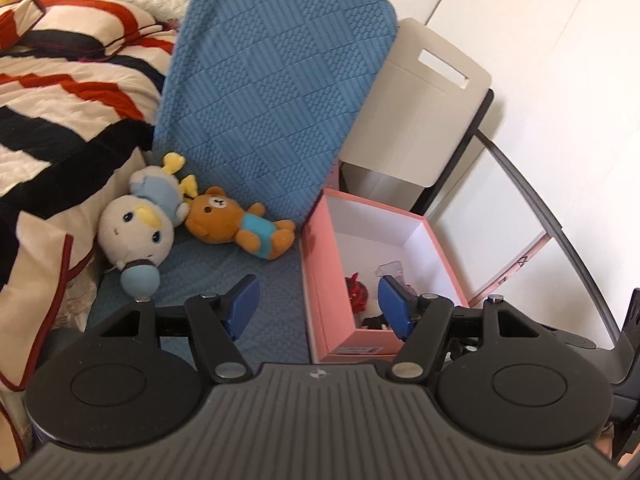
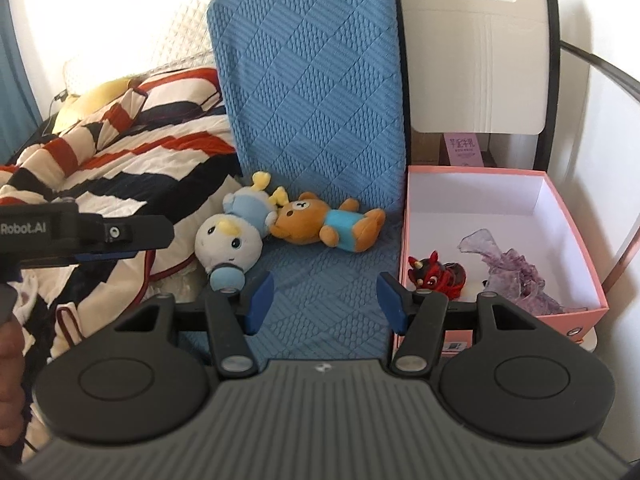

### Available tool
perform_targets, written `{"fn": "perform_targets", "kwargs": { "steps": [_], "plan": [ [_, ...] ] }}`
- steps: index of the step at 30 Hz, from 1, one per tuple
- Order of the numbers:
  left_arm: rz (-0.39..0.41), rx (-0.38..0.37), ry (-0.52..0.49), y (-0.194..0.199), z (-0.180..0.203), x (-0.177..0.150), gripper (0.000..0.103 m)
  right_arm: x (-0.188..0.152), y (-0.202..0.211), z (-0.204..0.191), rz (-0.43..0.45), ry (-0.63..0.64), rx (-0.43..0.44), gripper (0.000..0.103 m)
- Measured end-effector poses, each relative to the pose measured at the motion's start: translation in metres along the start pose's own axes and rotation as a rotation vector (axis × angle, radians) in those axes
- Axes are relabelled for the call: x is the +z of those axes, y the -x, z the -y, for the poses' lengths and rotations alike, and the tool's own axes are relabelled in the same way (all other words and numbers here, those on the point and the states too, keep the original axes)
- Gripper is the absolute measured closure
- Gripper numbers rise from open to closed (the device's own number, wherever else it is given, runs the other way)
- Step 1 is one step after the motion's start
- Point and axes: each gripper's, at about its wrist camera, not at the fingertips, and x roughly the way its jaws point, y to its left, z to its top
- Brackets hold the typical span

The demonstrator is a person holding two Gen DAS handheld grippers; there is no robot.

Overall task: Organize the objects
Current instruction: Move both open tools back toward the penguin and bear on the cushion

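A brown teddy bear in a blue shirt point(image 1: 236, 224) point(image 2: 328, 226) lies on the blue quilted mat point(image 1: 272, 80) point(image 2: 312, 92), head against a white and blue plush doll point(image 1: 138, 228) point(image 2: 232, 236). An open pink box point(image 1: 316, 264) point(image 2: 576, 312) stands to their right and holds a red toy point(image 1: 357, 290) point(image 2: 434, 274) and a purple gauzy bag point(image 2: 508, 264). My left gripper point(image 1: 318, 306) is open and empty, over the box's left wall. My right gripper point(image 2: 325, 300) is open and empty, above the mat in front of the bear. The left gripper also shows from the side in the right wrist view point(image 2: 120, 236).
A striped red, black and cream blanket point(image 1: 60, 120) point(image 2: 120, 152) covers the bed at the left. A beige carton flap with a handle slot point(image 1: 424, 92) point(image 2: 476, 60) rises behind the box. A dark curved frame point(image 1: 560, 224) and a white wall are at the right.
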Motion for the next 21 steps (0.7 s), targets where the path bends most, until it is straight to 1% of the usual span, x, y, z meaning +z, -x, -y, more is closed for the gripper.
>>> {"fn": "perform_targets", "kwargs": {
  "steps": [8,17,18,20,21],
  "plan": [
    [0.011,0.023,0.028,-0.005,-0.02,0.003,0.026,0.005,-0.025,-0.01,-0.039,0.03,-0.005,0.043],
    [-0.026,0.041,0.044,-0.037,-0.044,0.02,0.025,0.018,-0.062,-0.017,-0.074,0.023,-0.005,0.043],
    [-0.03,0.044,0.045,-0.041,-0.047,0.022,0.025,0.02,-0.066,-0.017,-0.078,0.024,-0.006,0.043],
    [-0.039,0.053,0.052,-0.05,-0.054,0.026,0.025,0.024,-0.076,-0.019,-0.085,0.028,-0.007,0.037],
    [-0.043,0.057,0.055,-0.055,-0.058,0.029,0.025,0.026,-0.081,-0.02,-0.088,0.03,-0.005,0.037]
  ]
}}
